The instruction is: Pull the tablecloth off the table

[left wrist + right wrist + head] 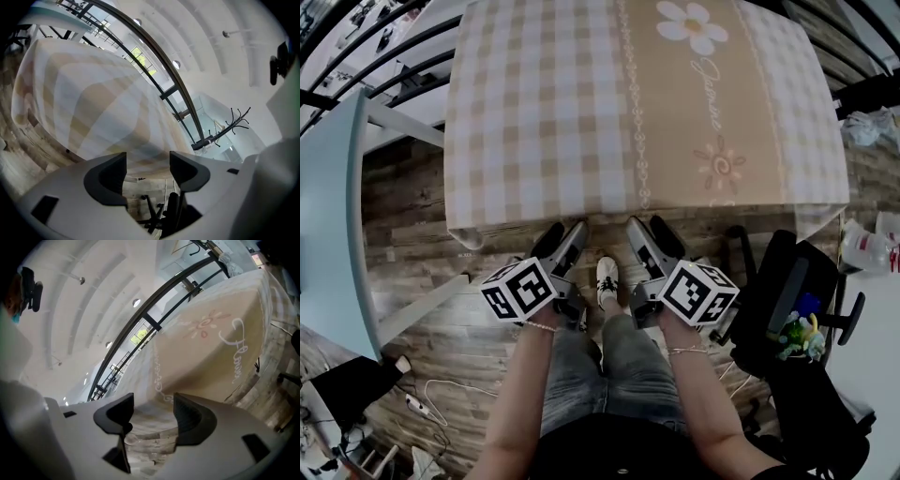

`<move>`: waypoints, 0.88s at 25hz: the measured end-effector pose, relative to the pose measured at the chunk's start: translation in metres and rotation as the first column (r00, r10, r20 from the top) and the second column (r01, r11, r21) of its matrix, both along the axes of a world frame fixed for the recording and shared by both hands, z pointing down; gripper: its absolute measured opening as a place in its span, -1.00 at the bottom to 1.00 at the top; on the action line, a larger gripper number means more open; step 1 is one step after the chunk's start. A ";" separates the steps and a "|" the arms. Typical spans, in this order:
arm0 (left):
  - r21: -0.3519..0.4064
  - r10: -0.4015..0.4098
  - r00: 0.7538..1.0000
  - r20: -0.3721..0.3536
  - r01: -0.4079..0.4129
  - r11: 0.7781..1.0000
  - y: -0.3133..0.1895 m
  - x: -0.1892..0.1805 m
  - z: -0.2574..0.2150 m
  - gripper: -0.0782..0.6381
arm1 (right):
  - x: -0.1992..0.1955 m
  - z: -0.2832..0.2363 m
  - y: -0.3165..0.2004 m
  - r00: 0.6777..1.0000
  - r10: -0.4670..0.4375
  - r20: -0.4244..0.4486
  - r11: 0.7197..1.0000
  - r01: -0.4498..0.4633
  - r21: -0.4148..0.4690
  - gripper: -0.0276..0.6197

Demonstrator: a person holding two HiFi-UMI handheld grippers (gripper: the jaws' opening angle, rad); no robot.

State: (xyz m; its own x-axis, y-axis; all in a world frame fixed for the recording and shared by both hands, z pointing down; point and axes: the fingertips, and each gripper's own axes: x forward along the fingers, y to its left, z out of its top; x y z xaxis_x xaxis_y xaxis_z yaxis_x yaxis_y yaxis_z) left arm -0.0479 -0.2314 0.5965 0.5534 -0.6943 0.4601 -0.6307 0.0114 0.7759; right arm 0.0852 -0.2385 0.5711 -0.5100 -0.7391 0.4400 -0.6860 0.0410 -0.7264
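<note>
Beige checked cloth (581,112), printed with flowers, lies flat over the whole counter and hides it, and its hem hangs past the near edge. I have both tongs low at that edge, side by side near its middle and aimed at the hem, because there I can catch the cloth without reaching over the top. The left tongs (567,240) stand wide with nothing between the pads, and the hem hangs just beyond the tips. The right tongs (652,234) are just as wide and also empty, with the hem's scrolled border just ahead. I judge the pull not yet begun, since the grasp comes first.

Around me, my shoe (607,281) sits on the wooden floor (412,244) between the tongs. A black chair (787,309) stands close by the near right corner, a side table (333,216) is on the left, and cables (441,394) trail on the floor to my left. If I step back, the chair and cables are what I could snag.
</note>
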 end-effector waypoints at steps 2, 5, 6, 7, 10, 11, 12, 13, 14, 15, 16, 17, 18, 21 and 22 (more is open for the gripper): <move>-0.006 -0.025 0.999 -0.024 0.025 1.000 -0.004 0.002 0.000 0.00 | 0.002 0.003 -0.005 0.997 0.052 0.058 0.998 -0.051 -0.022 -0.16; -0.012 -0.075 0.993 -0.093 0.074 0.997 -0.012 0.005 -0.002 0.03 | 0.004 0.005 -0.012 0.985 0.115 0.132 0.993 -0.109 -0.055 -0.15; -0.016 -0.089 0.990 -0.113 0.087 0.996 -0.013 0.005 -0.002 0.03 | 0.006 0.007 -0.014 0.981 0.130 0.145 0.990 -0.122 -0.065 -0.15; -0.022 -0.100 0.986 -0.130 0.098 0.995 -0.015 0.006 -0.002 0.03 | 0.007 0.008 -0.015 0.977 0.143 0.157 0.988 -0.133 -0.074 -0.15; -0.030 -0.122 0.981 -0.154 0.118 0.993 -0.022 0.007 -0.001 0.03 | 0.009 0.012 -0.020 0.969 0.170 0.180 0.984 -0.155 -0.091 -0.15; -0.029 -0.126 0.980 -0.154 0.123 0.992 -0.024 0.007 -0.001 0.03 | 0.009 0.014 -0.022 0.967 0.177 0.182 0.982 -0.161 -0.096 -0.16; -0.026 -0.130 0.980 -0.153 0.127 0.992 -0.026 0.007 -0.001 0.03 | 0.010 0.016 -0.022 0.966 0.185 0.182 0.980 -0.169 -0.101 -0.16; -0.024 -0.135 0.979 -0.152 0.133 0.991 -0.027 0.006 -0.001 0.03 | 0.011 0.018 -0.023 0.964 0.196 0.179 0.978 -0.179 -0.108 -0.16; -0.024 -0.141 0.979 -0.150 0.139 0.990 -0.027 0.005 0.000 0.02 | 0.012 0.020 -0.023 0.962 0.207 0.178 0.975 -0.189 -0.113 -0.16; -0.025 -0.148 0.978 -0.148 0.146 0.989 -0.027 0.005 0.001 0.02 | 0.013 0.021 -0.024 0.959 0.218 0.180 0.973 -0.199 -0.118 -0.16; -0.027 -0.155 0.977 -0.149 0.153 0.988 -0.028 0.004 0.002 0.02 | 0.013 0.022 -0.025 0.955 0.229 0.187 0.970 -0.208 -0.123 -0.16; -0.029 -0.163 0.975 -0.152 0.161 0.987 -0.029 0.004 0.003 0.02 | 0.013 0.023 -0.027 0.952 0.240 0.192 0.968 -0.218 -0.128 -0.16; -0.030 -0.169 0.973 -0.154 0.167 0.986 -0.030 0.004 0.004 0.02 | 0.014 0.024 -0.028 0.948 0.250 0.196 0.965 -0.226 -0.133 -0.16; -0.021 -0.176 0.972 -0.156 0.175 0.984 -0.034 0.004 0.006 0.02 | 0.015 0.026 -0.030 0.941 0.264 0.209 0.961 -0.240 -0.133 -0.22; -0.016 -0.175 0.972 -0.156 0.175 0.985 -0.035 0.004 0.006 0.02 | 0.015 0.026 -0.030 0.940 0.266 0.214 0.962 -0.242 -0.129 -0.22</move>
State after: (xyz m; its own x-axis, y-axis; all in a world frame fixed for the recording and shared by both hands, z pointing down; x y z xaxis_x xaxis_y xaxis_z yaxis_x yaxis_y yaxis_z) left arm -0.0440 -0.2660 0.6023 0.4886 -0.7858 0.3790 -0.4898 0.1124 0.8645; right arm 0.1003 -0.2686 0.5976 -0.4059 -0.8156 0.4123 -0.4802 -0.1935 -0.8555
